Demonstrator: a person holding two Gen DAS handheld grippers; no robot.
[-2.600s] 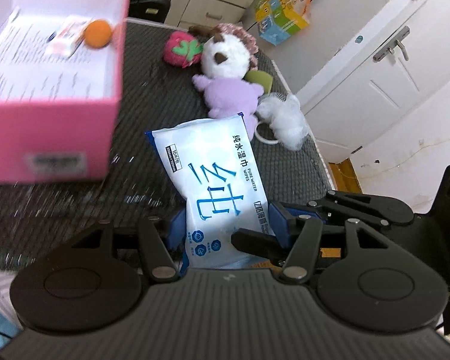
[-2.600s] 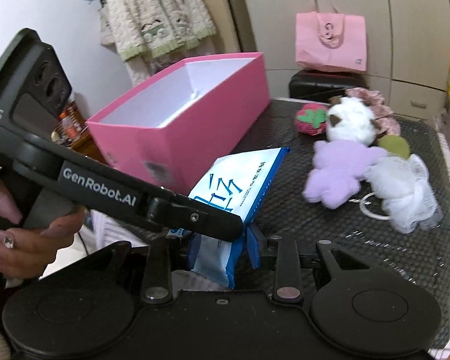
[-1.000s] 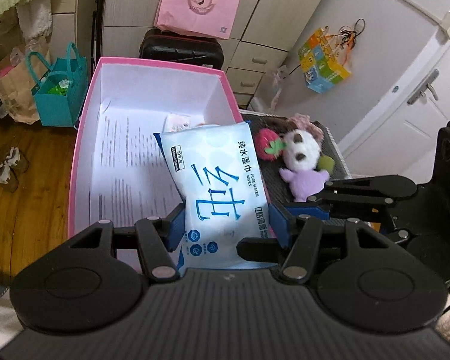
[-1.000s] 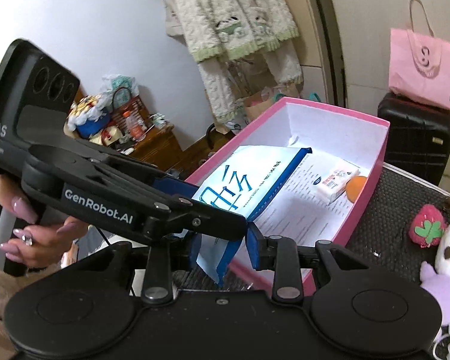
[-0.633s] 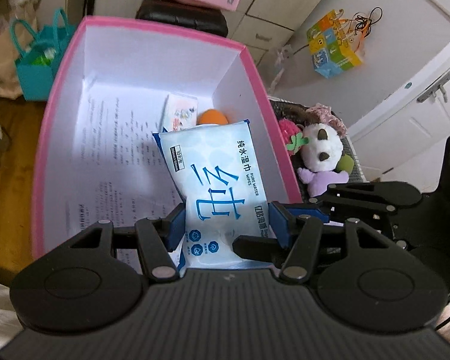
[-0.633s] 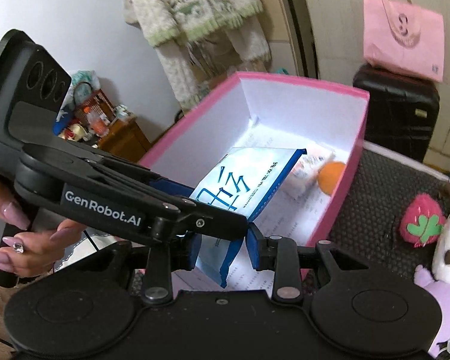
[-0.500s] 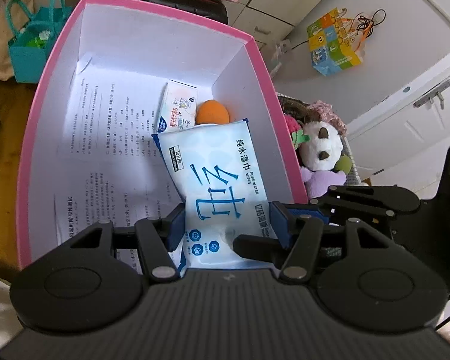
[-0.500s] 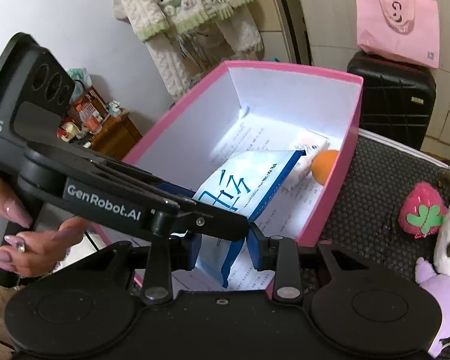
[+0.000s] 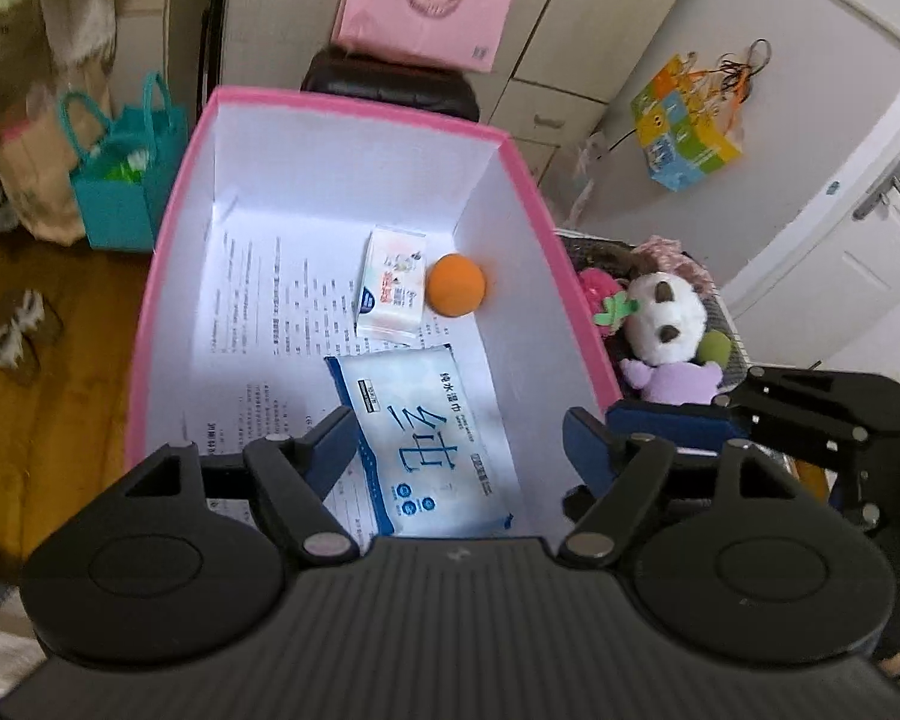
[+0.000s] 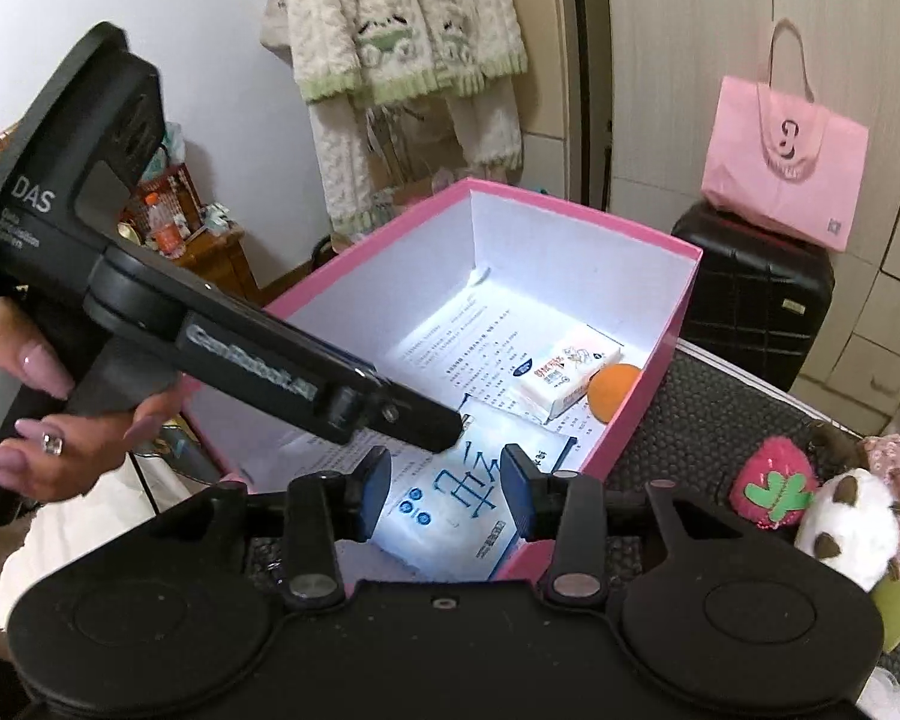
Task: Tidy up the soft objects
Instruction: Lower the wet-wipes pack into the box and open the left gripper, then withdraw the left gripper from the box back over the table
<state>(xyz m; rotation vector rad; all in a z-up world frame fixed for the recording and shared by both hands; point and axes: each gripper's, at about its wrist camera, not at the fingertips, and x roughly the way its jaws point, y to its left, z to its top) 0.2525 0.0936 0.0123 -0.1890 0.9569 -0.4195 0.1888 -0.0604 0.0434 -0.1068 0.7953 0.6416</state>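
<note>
The blue-and-white wet wipes pack (image 9: 426, 438) lies flat on the printed paper in the pink box (image 9: 354, 105). My left gripper (image 9: 459, 444) hovers over the pack. Its jaws are opening, and the right pad stands well clear of the pack. My right gripper (image 10: 447, 477) is just above the box's near corner, its jaws opening too. The wipes pack (image 10: 462, 516) shows below and behind its fingers, free of the pads. A small tissue pack (image 9: 393, 285) and an orange ball (image 9: 455, 285) lie farther back in the box. A hand holds the left gripper's handle.
On the dark mat right of the pink box (image 10: 684, 312) lie a strawberry plush (image 10: 774, 483) and a white-headed plush in purple (image 9: 666, 318). Behind the box stand a black suitcase (image 10: 756, 294) and a pink bag (image 10: 786, 168). A teal bag (image 9: 126, 180) sits on the floor at the left.
Both grippers held the wipes pack over the box; their jaws have spread and the pack has dropped flat onto the box floor. Both grippers moved slightly lower.
</note>
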